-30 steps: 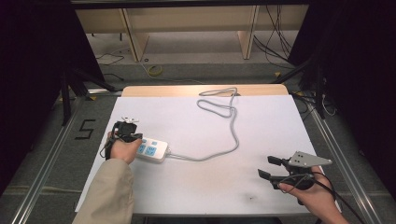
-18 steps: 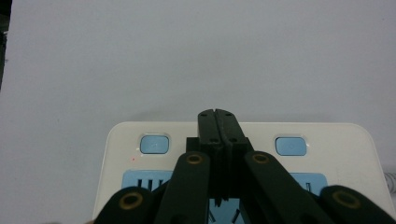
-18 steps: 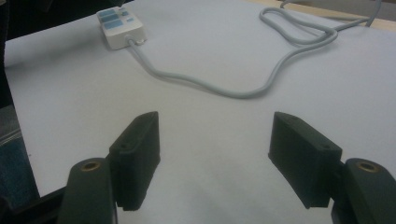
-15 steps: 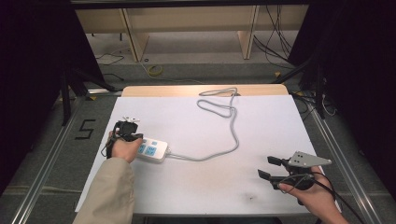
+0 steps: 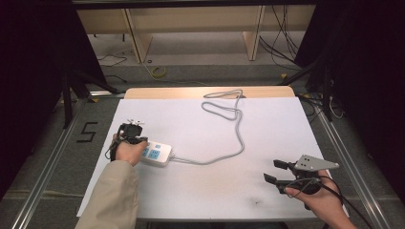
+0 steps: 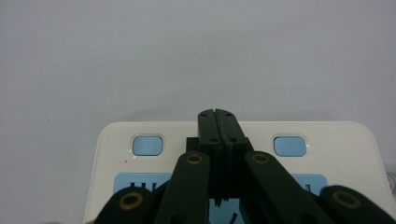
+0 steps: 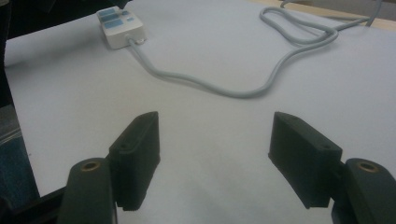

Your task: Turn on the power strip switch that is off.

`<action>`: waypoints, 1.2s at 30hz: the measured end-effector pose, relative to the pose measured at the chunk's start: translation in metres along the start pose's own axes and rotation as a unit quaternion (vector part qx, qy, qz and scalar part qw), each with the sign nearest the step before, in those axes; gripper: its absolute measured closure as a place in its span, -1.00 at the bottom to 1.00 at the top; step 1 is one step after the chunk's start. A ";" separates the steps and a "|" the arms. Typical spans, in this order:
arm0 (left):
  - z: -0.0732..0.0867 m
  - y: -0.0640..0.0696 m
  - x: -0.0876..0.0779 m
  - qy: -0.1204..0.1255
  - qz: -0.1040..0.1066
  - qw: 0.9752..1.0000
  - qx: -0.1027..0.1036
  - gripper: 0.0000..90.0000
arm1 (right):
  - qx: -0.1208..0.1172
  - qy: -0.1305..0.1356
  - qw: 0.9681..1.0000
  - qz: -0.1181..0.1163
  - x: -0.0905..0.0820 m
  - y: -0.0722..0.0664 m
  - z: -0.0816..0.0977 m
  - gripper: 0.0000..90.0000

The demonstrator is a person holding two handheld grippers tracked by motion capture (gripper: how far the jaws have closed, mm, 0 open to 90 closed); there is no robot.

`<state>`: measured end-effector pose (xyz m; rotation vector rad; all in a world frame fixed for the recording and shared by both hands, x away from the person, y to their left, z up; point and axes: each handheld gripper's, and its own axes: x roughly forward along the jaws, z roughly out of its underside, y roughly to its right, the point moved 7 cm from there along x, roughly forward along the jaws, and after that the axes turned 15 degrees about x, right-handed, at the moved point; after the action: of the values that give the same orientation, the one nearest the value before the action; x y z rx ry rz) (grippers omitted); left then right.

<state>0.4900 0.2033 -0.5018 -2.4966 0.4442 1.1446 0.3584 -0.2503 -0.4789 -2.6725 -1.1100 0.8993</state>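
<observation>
The power strip point(image 5: 155, 153) lies on the tabletop point(image 5: 267, 129) at the left. Its cord point(image 5: 228, 143) runs right, then back to the far edge.

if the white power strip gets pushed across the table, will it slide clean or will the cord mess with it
The power strip looks like a flat, rigid box lying low on the smooth white table, so it would probably slide, not tip. Its grey cord lies in slack loops, so it looks floppy and would likely trail, perhaps swinging the strip slightly.
</observation>
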 end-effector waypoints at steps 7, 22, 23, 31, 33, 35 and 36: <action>-0.001 0.000 0.001 -0.005 -0.002 1.000 0.007 1.00 | 0.000 0.000 1.000 0.000 0.000 0.000 0.000 -0.25; 0.000 0.003 0.004 -0.013 -0.001 1.000 0.010 1.00 | -0.001 0.000 1.000 0.000 0.000 0.000 0.000 -0.25; 0.000 0.003 0.004 -0.013 -0.002 1.000 0.011 1.00 | -0.001 0.000 1.000 0.000 0.000 0.000 0.000 -0.25; -0.001 0.003 0.004 -0.017 -0.002 1.000 0.015 1.00 | -0.001 0.000 1.000 0.000 0.000 0.000 0.000 -0.25; -0.001 0.003 0.004 -0.020 -0.002 1.000 0.017 1.00 | -0.001 0.000 1.000 -0.001 0.000 0.000 0.000 -0.25; -0.001 0.004 0.004 -0.024 -0.003 1.000 0.019 1.00 | -0.001 0.000 1.000 -0.001 0.000 0.000 0.000 -0.25; -0.001 0.004 0.004 -0.027 -0.004 0.999 0.021 1.00 | -0.001 0.000 1.000 -0.001 0.000 0.000 0.000 -0.25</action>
<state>0.4918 0.1987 -0.5052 -2.4229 0.4399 1.1847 0.3581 -0.2500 -0.4789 -2.6738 -1.1134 0.8973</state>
